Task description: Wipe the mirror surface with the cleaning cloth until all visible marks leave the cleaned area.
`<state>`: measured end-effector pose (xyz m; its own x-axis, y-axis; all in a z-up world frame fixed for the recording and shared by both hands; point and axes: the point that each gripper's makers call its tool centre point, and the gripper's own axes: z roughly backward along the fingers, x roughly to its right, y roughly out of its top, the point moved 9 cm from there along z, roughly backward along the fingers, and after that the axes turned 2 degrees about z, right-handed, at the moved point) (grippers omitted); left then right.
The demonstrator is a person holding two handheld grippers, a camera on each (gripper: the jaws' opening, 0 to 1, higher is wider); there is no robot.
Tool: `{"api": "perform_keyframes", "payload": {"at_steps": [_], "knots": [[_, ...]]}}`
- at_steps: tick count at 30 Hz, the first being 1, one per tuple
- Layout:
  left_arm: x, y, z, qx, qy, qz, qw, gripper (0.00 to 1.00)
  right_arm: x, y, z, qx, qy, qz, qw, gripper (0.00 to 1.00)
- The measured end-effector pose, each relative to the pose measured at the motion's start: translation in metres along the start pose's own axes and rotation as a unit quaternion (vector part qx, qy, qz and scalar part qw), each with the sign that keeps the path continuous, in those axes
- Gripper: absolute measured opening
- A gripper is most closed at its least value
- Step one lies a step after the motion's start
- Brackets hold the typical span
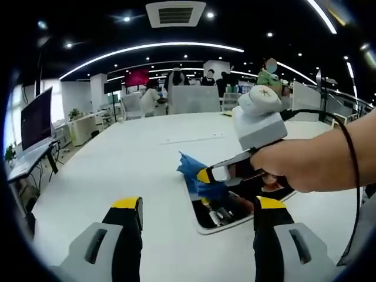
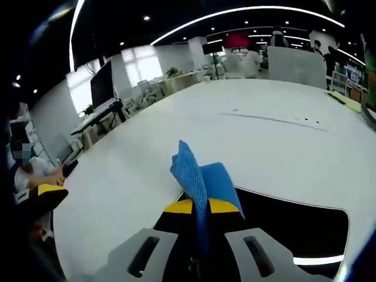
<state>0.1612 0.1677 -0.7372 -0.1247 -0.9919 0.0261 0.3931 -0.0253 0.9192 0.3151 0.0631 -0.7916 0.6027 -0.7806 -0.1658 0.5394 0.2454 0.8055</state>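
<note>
Two yellow-tipped jaws of the left gripper [image 1: 198, 212] stand wide apart with nothing between them, hovering over a white table [image 1: 135, 164]. Just beyond them a mirror [image 1: 207, 222] with a white rim lies flat on the table, its glass reflecting the dark ceiling. A hand [image 1: 314, 158] holds the right gripper [image 1: 207, 175] over the mirror. In the right gripper view, its jaws are pinched together on a blue cleaning cloth [image 2: 200, 176], which sticks up in a folded peak at the mirror's near edge. Farther off, a monitor [image 1: 36, 118] stands on a side desk, and people [image 1: 176, 79] gather at the room's far end.
</note>
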Motion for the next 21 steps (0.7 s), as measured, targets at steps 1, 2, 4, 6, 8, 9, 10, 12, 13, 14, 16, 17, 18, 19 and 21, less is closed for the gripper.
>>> {"api": "perform_keyframes", "payload": {"at_steps": [1,2,4,6,8,9,10,12,13,14,16,17,18,19,21], "knots": [[0.0,0.0,0.0,0.0,0.0,0.0,1.0,0.77,0.001,0.0,0.0,0.001,-0.001,-0.002,1.0,0.03],[0.0,0.0,0.0,-0.001,-0.001,0.0,1.0,0.77,0.001,0.0,0.0,0.002,-0.003,-0.002,1.0,0.03],[0.0,0.0,0.0,-0.001,-0.001,0.0,1.0,0.77,0.002,0.0,0.0,0.003,-0.003,-0.003,1.0,0.03],[0.0,0.0,0.0,0.001,-0.002,-0.001,1.0,0.77,0.003,0.0,0.0,0.004,-0.006,-0.006,1.0,0.03],[0.0,0.001,0.0,0.001,-0.002,-0.001,1.0,0.77,0.005,-0.001,0.001,0.006,-0.01,-0.012,0.9999,0.03],[0.001,0.0,0.0,0.0,-0.003,-0.001,1.0,0.77,0.008,-0.001,0.002,0.008,-0.013,-0.017,0.9997,0.03],[0.0,0.0,0.0,0.0,-0.003,-0.001,1.0,0.77,0.009,-0.002,0.003,0.009,-0.014,-0.02,0.9997,0.03],[0.0,0.001,0.0,0.002,-0.001,-0.001,1.0,0.77,0.012,-0.002,0.004,0.008,-0.016,-0.021,0.9996,0.03],[0.0,0.001,0.0,0.002,-0.002,-0.001,1.0,0.77,0.014,-0.002,0.005,0.008,-0.018,-0.022,0.9996,0.03],[0.0,0.001,0.0,0.002,-0.002,-0.001,1.0,0.77,0.016,-0.002,0.005,0.009,-0.018,-0.023,0.9995,0.03],[0.0,0.001,0.0,0.001,-0.002,-0.002,1.0,0.77,0.019,-0.003,0.007,0.01,-0.02,-0.029,0.9993,0.03],[0.0,0.001,0.0,0.001,-0.002,-0.002,1.0,0.77,0.02,-0.003,0.007,0.01,-0.021,-0.031,0.9992,0.03],[0.001,0.001,0.0,0.001,-0.003,-0.003,1.0,0.77,0.021,-0.003,0.008,0.011,-0.021,-0.032,0.9992,0.03],[0.001,0.001,0.0,0.001,-0.003,-0.003,1.0,0.77,0.021,-0.003,0.009,0.011,-0.022,-0.033,0.9991,0.03],[0.001,0.001,0.0,0.0,-0.004,-0.003,1.0,0.77,0.022,-0.004,0.01,0.012,-0.024,-0.035,0.999,0.03]]}}
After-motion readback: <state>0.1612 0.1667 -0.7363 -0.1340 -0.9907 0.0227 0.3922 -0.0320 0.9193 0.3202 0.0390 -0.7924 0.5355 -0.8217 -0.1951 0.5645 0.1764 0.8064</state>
